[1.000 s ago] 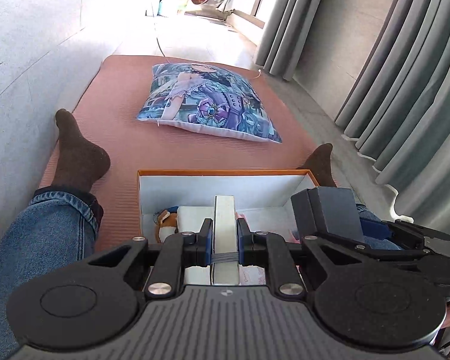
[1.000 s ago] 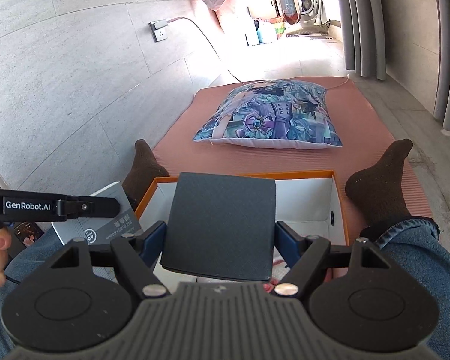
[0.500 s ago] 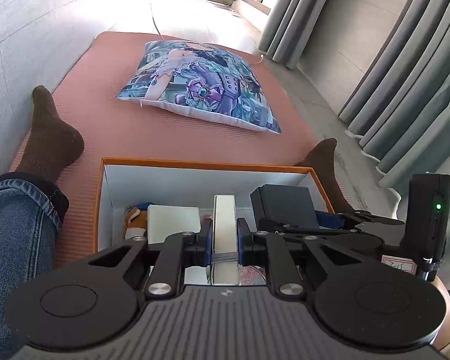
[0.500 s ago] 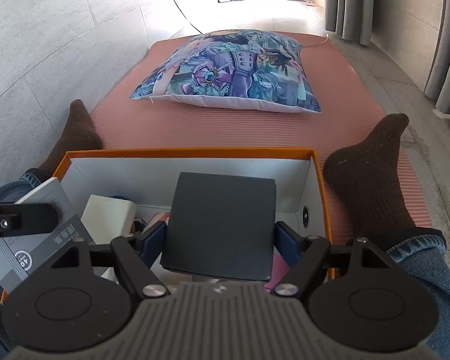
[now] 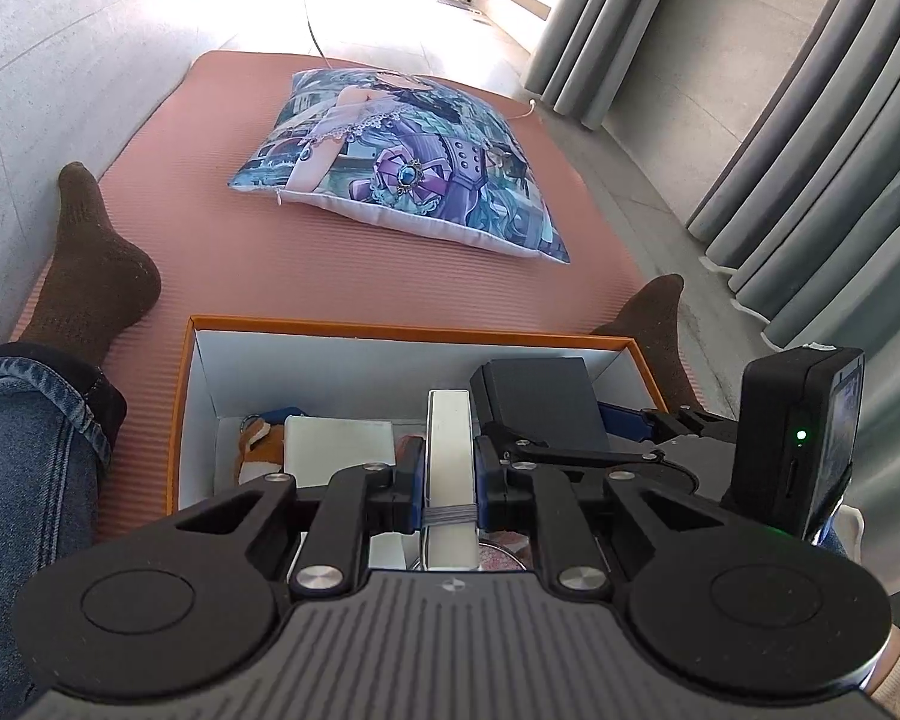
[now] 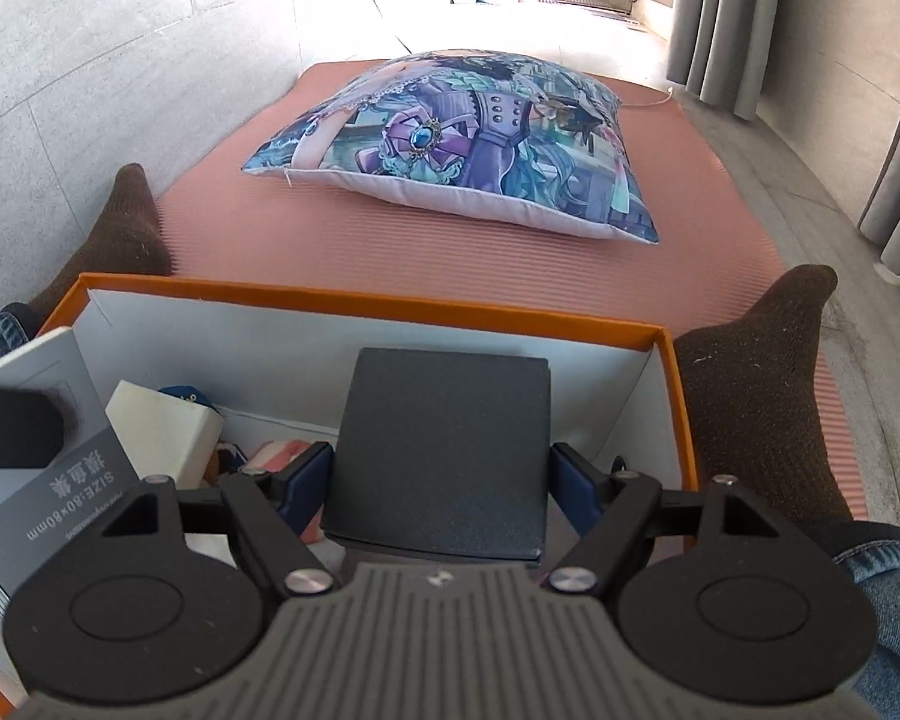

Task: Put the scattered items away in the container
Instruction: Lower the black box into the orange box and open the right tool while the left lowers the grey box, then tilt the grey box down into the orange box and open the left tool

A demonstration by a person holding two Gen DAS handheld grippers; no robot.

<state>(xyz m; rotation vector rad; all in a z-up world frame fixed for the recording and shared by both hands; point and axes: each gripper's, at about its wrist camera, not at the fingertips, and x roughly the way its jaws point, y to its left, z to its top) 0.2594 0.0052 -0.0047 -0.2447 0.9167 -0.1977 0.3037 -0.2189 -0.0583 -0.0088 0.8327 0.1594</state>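
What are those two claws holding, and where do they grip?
Left gripper pinches a thin grey booklet by its faces; right gripper clamps a dark flat box by its side edges.

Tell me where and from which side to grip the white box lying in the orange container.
Judging by its pose, take the white box across its two short sides, coming down from above. It lies flat in the orange container, top face open; the plush toy crowds its left side, and the left gripper with its slim grey box crowds its right.
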